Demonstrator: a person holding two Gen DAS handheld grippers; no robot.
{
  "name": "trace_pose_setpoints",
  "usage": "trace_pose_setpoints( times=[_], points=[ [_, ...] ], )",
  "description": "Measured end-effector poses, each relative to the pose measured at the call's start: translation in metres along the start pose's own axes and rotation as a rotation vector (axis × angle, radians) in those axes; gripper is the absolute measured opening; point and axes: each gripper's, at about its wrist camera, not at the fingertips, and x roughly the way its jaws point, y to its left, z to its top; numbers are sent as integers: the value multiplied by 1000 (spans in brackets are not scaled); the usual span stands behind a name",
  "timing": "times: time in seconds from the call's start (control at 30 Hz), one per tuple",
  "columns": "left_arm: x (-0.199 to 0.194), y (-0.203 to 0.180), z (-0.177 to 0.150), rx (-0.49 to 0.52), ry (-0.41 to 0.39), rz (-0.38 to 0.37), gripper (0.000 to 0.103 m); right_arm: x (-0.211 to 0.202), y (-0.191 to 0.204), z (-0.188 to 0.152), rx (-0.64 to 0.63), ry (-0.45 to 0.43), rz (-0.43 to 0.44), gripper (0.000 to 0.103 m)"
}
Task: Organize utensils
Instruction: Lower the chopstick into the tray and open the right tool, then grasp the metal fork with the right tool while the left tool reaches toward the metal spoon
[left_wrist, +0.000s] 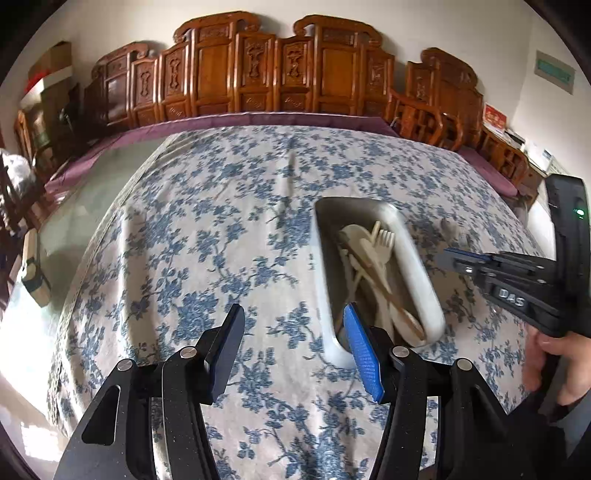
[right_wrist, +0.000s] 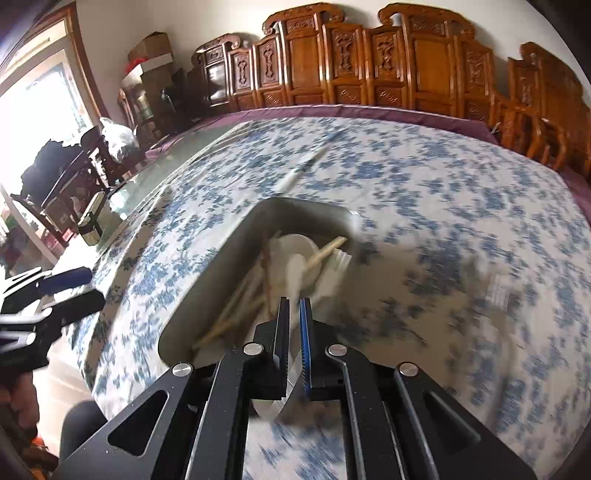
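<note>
Covering most of both views, a blue-flowered tablecloth (left_wrist: 221, 229) is spread over a big table, with carved wooden chairs (left_wrist: 258, 70) ranked along the far wall. Near the middle sits a pale oblong tray (left_wrist: 424, 291), already loaded with cream plastic utensils (left_wrist: 373, 258) and wooden chopsticks (right_wrist: 325, 251). Farther back, a slim white-handled utensil (right_wrist: 303, 170) lies loose on the cloth, well apart from the tray; blur hides what kind it is.

Smaller again, the left gripper (left_wrist: 295, 347) hangs over the cloth just beside the tray's near end, its fingers spread wide and empty. The right gripper (right_wrist: 294, 314) is above the tray's near end, its fingers drawn narrow onto a pale plastic utensil handle (right_wrist: 295, 273) whose working end points into the tray; the right wrist view is smeared, so its type cannot be told.

By the look of them, these pieces should be very light and fairly stiff, with smooth, slippery plastic that could twist between the pads. Judging from that, a hold around mid-handle seems safest, since the thin tines and bowl ends could flex or snap. The loose piece probably needs pinching across its handle's narrow width.
</note>
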Motion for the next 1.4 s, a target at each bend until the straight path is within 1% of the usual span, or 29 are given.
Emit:
trace_pose_setpoints(
  times=[0.03,0.13,0.27,0.3,0.33,0.4,0.47,0.53,0.67,0.7,0.77,1.0,1.07,1.2,1.33,1.4],
  points=[
    [-1,-3,0,5,-2,-2,53,-8,-6,-4,7,-3,-8,7],
    [-8,-15,-1,26,-22,-18,72,-31,-25,-19,35,-13,-36,7],
    [-13,-31,-2,55,-34,-46,72,-58,-48,-37,59,-24,-87,7],
    [-13,-34,-2,61,-34,-49,73,-64,-55,-43,63,-26,-106,11],
    [-14,-37,-3,69,-35,-53,75,-67,-60,-47,65,-26,-118,18],
    [-15,-45,-4,87,-36,-62,75,-72,-73,-56,75,-26,-150,22],
    [-17,-52,-5,102,-40,-65,77,-72,-84,-61,92,-18,-163,22],
    [-20,-59,-6,112,-46,-68,77,-71,-94,-66,107,-19,-167,26],
    [-15,-74,-7,118,-33,-70,77,-62,-111,-70,100,-10,-175,29],
    [-13,-78,-6,122,-27,-70,77,-59,-113,-69,93,-6,-176,31],
    [-6,-89,-5,144,-15,-61,77,-49,-122,-68,71,3,-184,34],
    [22,-119,14,150,24,-57,77,-5,-154,-51,72,16,-163,34],
    [31,-130,23,155,29,-56,77,11,-162,-45,73,37,-157,34],
    [43,-144,36,157,33,-63,77,39,-168,-38,18,95,-188,34],
    [55,-160,47,171,28,-73,77,42,-170,-35,-28,110,-175,33],
    [62,-167,50,170,31,-80,77,40,-172,-37,-52,116,-181,30]
  ],
)
